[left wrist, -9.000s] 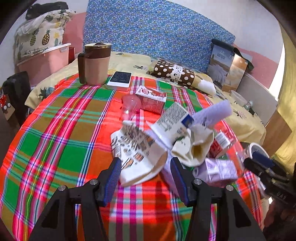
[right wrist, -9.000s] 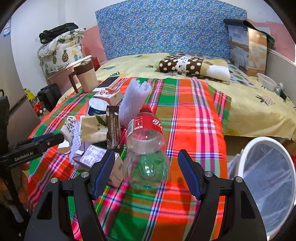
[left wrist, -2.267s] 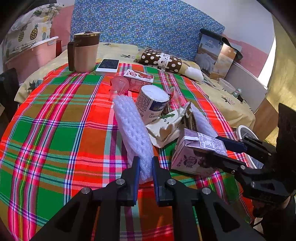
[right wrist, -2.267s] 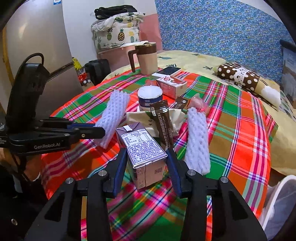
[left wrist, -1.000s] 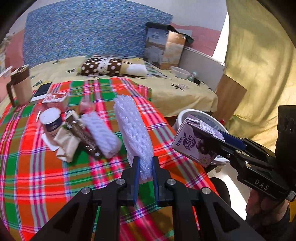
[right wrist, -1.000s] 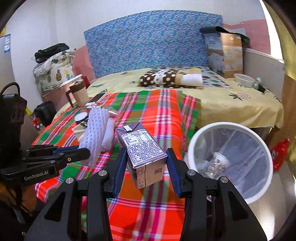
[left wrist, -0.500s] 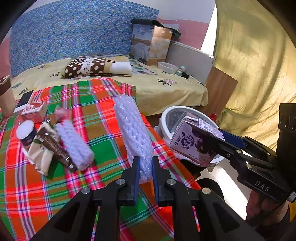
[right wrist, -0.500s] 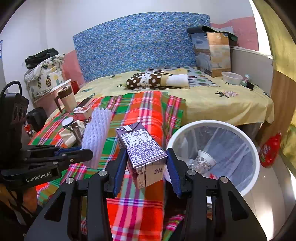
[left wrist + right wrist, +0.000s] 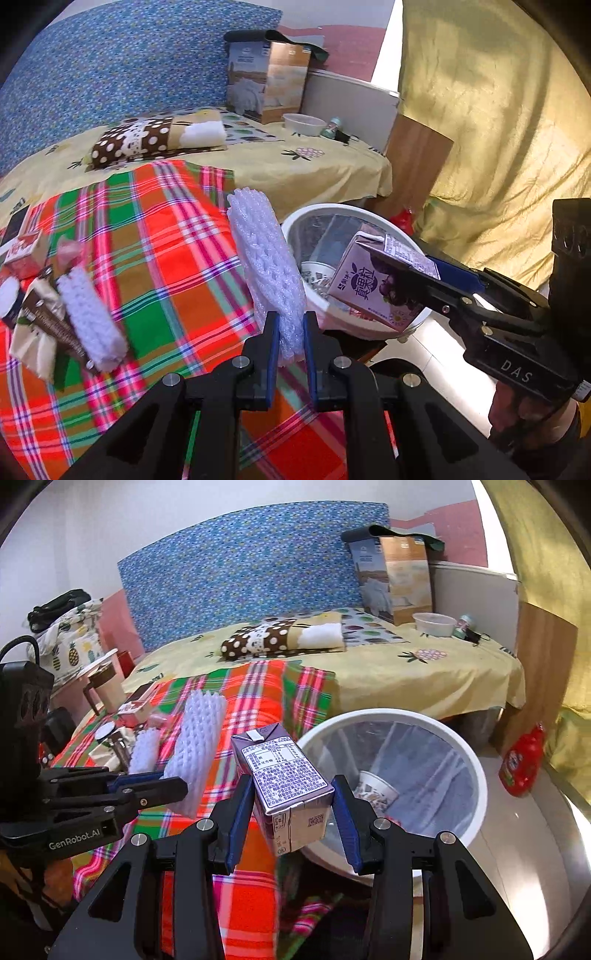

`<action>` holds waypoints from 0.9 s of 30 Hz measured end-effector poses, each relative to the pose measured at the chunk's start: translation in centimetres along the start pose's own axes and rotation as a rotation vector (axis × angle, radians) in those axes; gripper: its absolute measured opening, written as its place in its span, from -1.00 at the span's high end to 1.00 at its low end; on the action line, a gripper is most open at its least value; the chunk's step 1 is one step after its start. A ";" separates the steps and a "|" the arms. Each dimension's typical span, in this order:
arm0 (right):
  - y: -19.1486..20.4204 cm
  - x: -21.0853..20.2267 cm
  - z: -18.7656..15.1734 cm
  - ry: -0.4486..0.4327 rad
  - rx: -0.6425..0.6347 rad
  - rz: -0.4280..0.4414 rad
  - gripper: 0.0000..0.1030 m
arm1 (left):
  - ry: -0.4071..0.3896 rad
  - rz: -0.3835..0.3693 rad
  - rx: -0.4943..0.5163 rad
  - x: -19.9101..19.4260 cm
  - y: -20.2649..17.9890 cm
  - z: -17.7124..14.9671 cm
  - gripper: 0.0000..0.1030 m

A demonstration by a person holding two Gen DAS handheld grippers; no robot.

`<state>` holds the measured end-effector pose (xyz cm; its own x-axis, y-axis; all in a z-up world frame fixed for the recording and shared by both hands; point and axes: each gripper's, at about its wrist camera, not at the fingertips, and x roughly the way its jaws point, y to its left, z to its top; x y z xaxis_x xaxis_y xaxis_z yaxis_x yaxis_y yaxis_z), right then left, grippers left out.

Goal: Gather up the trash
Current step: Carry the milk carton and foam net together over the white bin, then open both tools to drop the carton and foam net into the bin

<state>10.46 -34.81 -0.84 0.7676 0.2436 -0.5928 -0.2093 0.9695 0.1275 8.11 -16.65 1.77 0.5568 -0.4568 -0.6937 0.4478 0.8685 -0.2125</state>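
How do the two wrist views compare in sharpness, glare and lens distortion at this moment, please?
Left wrist view: the snack wrappers at the left edge are smeared by motion, the foam sleeve in the left gripper is sharp, and daylight blows out the strip beside the curtain. Right wrist view: the milk carton print is crisp, the bin rim bows with fisheye curvature, and the corners are vignetted black.

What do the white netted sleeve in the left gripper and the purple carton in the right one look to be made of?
White netted sleeve: soft foam mesh, matte, judging by its knobbly open weave, pinched narrow in the left gripper.
Purple carton: likely coated paperboard with a slight sheen; folded gable top, creased edges, printed label. The right gripper holds it near the white bin.
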 end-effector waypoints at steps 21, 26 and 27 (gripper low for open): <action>-5.0 0.8 -0.5 0.049 0.104 -0.120 0.13 | 0.054 -0.112 0.070 5.9 -4.1 2.6 0.75; -5.6 1.3 -0.7 0.073 0.117 -0.131 0.13 | 0.079 -0.122 0.075 7.2 -4.5 2.7 0.75; -5.7 1.4 -0.8 0.078 0.119 -0.132 0.13 | 0.082 -0.123 0.074 7.4 -4.6 2.7 0.75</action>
<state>12.25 -40.06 -3.02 0.7335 0.1163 -0.6697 -0.0332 0.9902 0.1355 12.08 -24.53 -0.55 0.4373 -0.5387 -0.7201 0.5612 0.7892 -0.2496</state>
